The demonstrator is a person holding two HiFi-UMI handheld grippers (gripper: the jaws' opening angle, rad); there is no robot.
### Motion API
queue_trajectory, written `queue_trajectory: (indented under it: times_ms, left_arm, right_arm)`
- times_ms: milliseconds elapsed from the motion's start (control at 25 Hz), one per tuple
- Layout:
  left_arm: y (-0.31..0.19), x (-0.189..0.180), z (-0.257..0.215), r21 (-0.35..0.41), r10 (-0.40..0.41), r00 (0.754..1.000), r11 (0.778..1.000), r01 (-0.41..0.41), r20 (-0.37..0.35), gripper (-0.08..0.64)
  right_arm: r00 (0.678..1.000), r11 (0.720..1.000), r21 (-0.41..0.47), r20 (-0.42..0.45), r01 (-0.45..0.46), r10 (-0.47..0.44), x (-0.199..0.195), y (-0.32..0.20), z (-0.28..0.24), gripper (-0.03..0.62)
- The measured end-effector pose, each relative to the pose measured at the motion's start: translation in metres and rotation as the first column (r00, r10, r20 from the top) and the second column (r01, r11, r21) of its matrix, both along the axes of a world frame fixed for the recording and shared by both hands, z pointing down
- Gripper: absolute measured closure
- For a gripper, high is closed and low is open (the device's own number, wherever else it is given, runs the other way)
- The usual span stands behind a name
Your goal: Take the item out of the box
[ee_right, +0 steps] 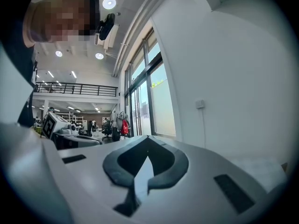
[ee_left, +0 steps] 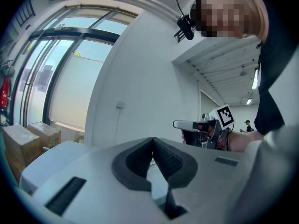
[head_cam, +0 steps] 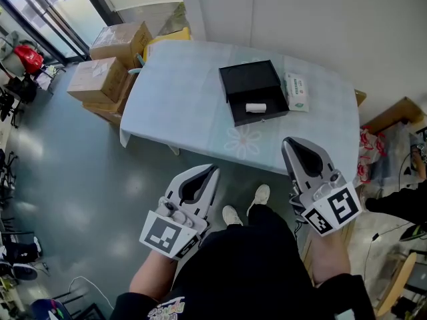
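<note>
Lying in the black box [head_cam: 248, 80], the white roll [head_cam: 255, 108] points left-right; left gripper [head_cam: 213, 169] and right gripper [head_cam: 285, 141] both closed, empty.

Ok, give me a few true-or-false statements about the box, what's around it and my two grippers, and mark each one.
1. The black box on the table is open. True.
2. The white roll lies on the table outside the box. False: it lies inside the box.
3. The left gripper is shut with nothing between its jaws. True.
4. The right gripper holds the roll. False: it is shut and empty.
5. The white packet sits on top of the box. False: it lies on the table beside the box.
</note>
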State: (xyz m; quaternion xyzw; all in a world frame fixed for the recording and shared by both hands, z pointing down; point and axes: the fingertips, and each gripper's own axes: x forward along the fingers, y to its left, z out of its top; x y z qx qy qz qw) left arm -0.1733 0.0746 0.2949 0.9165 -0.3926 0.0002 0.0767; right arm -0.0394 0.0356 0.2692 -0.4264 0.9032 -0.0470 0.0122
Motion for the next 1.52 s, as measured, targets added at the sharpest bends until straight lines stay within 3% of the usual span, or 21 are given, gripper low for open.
queue_trajectory:
  times_ms: [520, 1080, 1520]
  left_arm:
    - [-0.035, 0.023, 0.003, -0.020, 0.001, 1.000, 1.000, -0.001, 0.013, 0.552]
    - [-0.101, 0.086, 0.011, -0.033, -0.005, 0.999, 0.999, 0.006, 0.047, 0.552]
    - [-0.146, 0.141, 0.039, -0.031, 0.009, 0.982, 1.000, -0.004, 0.189, 0.552]
  right_arm:
    - [1.000, 1.000, -0.012, 0.012, -0.019, 0.019, 0.029, -0.040, 0.001, 0.583]
    - [0.999, 0.999, -0.051, 0.032, 0.007, -0.005, 0.084, -0.104, 0.015, 0.583]
    - [0.997, 0.994, -0.100, 0.059, 0.053, -0.047, 0.120, -0.145, 0.038, 0.583]
